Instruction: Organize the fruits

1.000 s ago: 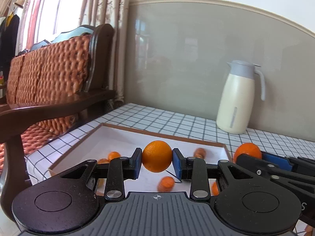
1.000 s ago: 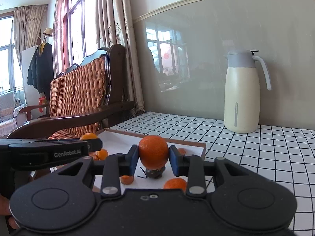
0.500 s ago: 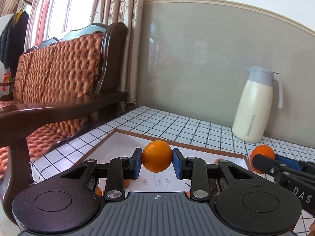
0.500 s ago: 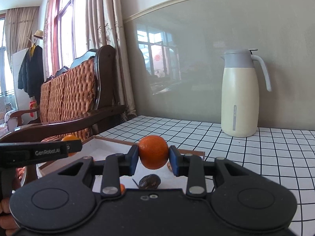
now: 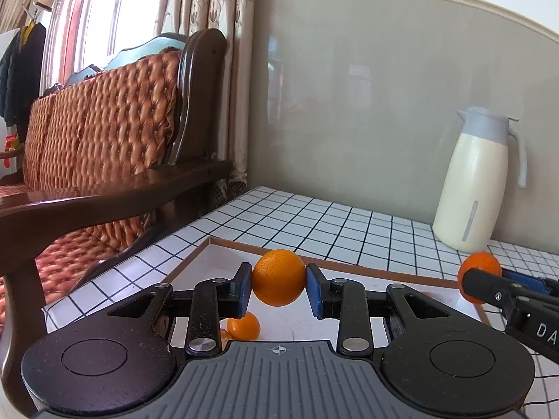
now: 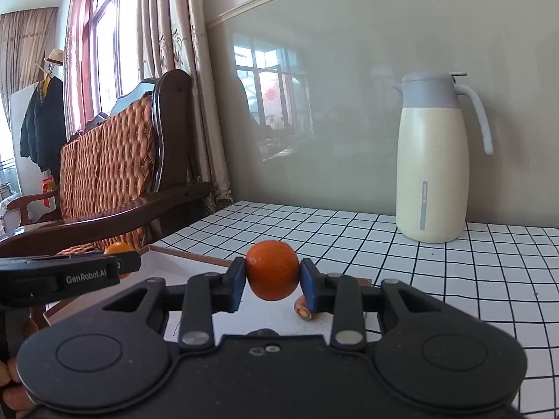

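Oranges (image 5: 278,282) (image 6: 272,269) between both grippers' fingers (image 5: 241,289)

Both views sit low and close behind their own fingers, looking forward and slightly down across the tray (image 5: 349,270) toward the grey wall. The left wrist view catches the right gripper (image 5: 479,282) at its right edge; the right wrist view catches the left gripper (image 6: 120,262) at its left edge; both share the jug (image 6: 431,160) and bench (image 5: 104,132)
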The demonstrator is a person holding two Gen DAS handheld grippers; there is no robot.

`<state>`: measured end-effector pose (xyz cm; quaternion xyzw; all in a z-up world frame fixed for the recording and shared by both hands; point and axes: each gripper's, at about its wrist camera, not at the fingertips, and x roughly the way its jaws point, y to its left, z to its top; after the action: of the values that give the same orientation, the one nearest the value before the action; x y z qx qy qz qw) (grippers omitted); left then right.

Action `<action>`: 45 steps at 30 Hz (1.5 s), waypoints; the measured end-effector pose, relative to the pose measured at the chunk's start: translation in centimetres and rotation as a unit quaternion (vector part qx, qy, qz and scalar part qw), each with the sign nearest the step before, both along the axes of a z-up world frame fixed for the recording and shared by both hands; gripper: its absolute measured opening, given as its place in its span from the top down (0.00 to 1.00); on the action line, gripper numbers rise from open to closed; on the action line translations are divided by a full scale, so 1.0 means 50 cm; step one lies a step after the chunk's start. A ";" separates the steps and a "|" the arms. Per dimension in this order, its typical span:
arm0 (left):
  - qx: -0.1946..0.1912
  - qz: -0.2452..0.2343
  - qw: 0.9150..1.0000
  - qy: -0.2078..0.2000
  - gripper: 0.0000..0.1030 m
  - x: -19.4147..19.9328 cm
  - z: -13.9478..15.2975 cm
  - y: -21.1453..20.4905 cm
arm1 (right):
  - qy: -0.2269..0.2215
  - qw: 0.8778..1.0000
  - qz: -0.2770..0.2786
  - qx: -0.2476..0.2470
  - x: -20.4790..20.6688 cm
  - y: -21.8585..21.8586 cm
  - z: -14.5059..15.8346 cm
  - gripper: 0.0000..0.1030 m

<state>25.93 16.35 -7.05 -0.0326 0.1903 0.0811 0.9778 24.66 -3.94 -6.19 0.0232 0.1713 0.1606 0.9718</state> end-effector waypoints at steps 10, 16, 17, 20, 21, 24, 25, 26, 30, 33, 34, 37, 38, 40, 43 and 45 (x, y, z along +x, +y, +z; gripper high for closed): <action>-0.003 0.010 1.000 0.018 0.68 0.066 -0.028 0.035 | 0.035 0.999 -0.012 -0.004 0.055 0.018 -0.031 0.75; -0.027 0.018 0.998 0.054 0.36 0.113 -0.042 0.055 | 0.016 0.999 -0.049 0.013 0.037 0.003 -0.004 0.28; -0.037 0.022 0.998 0.046 0.04 0.105 -0.034 0.058 | -0.007 0.998 -0.061 0.018 0.021 -0.005 0.009 0.21; 0.002 0.036 0.999 -0.011 0.00 0.065 0.004 0.036 | -0.037 0.997 -0.058 0.028 -0.009 -0.025 0.036 0.19; 0.010 0.029 1.000 -0.008 0.00 0.061 0.011 0.029 | -0.042 0.997 -0.057 0.034 -0.017 -0.031 0.042 0.17; 0.010 0.033 0.999 -0.009 0.00 0.033 0.019 0.015 | -0.047 0.997 -0.051 0.032 -0.033 -0.039 0.052 0.10; 0.010 0.033 0.999 -0.007 0.00 0.026 0.022 0.012 | -0.046 0.997 -0.046 0.028 -0.035 -0.041 0.055 0.10; 0.012 0.033 0.999 -0.004 0.00 0.019 0.026 0.008 | -0.043 0.998 -0.041 0.028 -0.038 -0.044 0.059 0.08; 0.025 0.040 0.999 -0.003 0.00 -0.028 0.047 -0.009 | -0.038 0.998 -0.029 0.029 -0.063 -0.052 0.078 0.06; 0.027 0.043 0.999 0.003 0.00 -0.069 0.067 -0.009 | -0.031 0.999 -0.020 0.032 -0.092 -0.064 0.094 0.06; 0.028 0.042 0.999 0.005 0.00 -0.086 0.073 -0.011 | -0.028 0.999 -0.017 0.033 -0.105 -0.070 0.100 0.06; 0.027 0.038 0.999 0.007 0.00 -0.143 0.097 -0.025 | -0.016 0.999 -0.007 0.039 -0.147 -0.086 0.120 0.06; 0.026 0.035 0.999 0.006 0.00 -0.164 0.108 -0.030 | -0.011 0.999 -0.007 0.041 -0.164 -0.092 0.127 0.06; 0.027 0.030 0.999 0.001 0.00 -0.210 0.131 -0.044 | -0.002 0.999 -0.007 0.048 -0.205 -0.109 0.140 0.06; 0.030 0.015 0.999 -0.005 0.00 -0.281 0.160 -0.068 | 0.012 0.998 -0.014 0.058 -0.266 -0.133 0.154 0.06; 0.038 0.009 0.999 -0.006 0.00 -0.329 0.172 -0.085 | 0.021 0.998 -0.017 0.060 -0.307 -0.144 0.157 0.06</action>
<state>9.49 12.10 1.55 0.0021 0.1809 0.0966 0.9788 9.33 -11.15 1.69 0.0875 0.1815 0.1530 0.9675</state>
